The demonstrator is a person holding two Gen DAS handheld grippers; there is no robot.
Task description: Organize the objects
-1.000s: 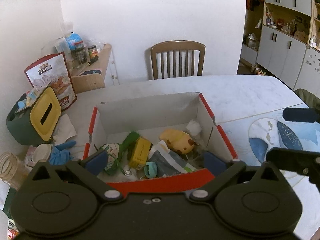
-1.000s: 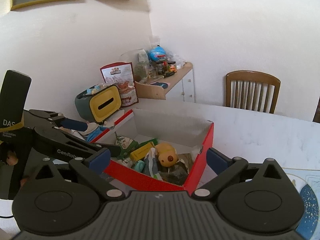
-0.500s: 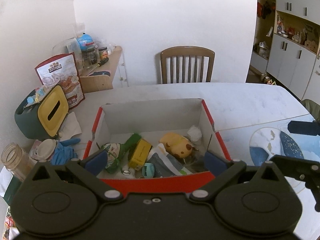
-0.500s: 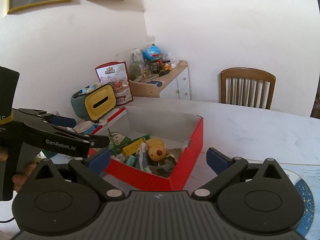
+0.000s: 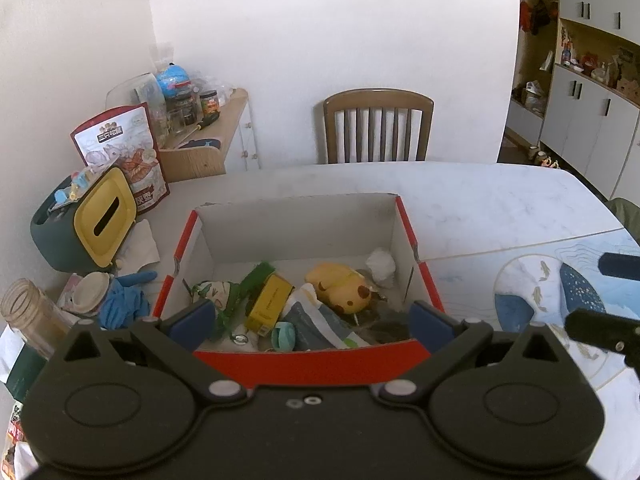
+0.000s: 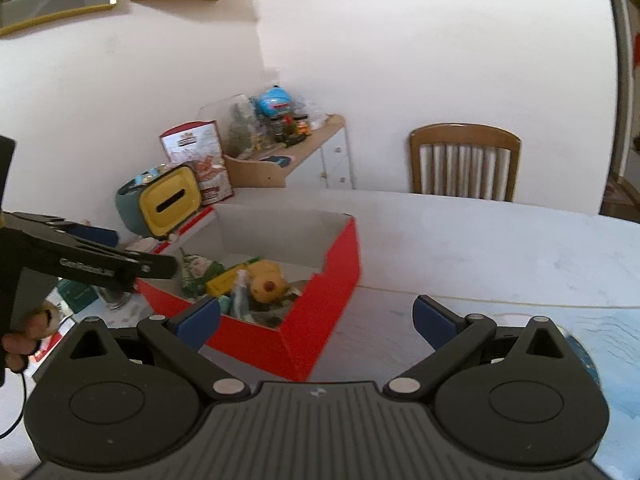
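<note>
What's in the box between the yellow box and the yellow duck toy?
In the left wrist view, a grey-and-white packet lies between the yellow box and yellow duck toy.

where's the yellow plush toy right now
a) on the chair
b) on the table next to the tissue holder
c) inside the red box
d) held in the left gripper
c: the yellow plush toy lies inside the red box among the other small items, and both the left gripper and the right gripper are open and hold nothing.
</note>
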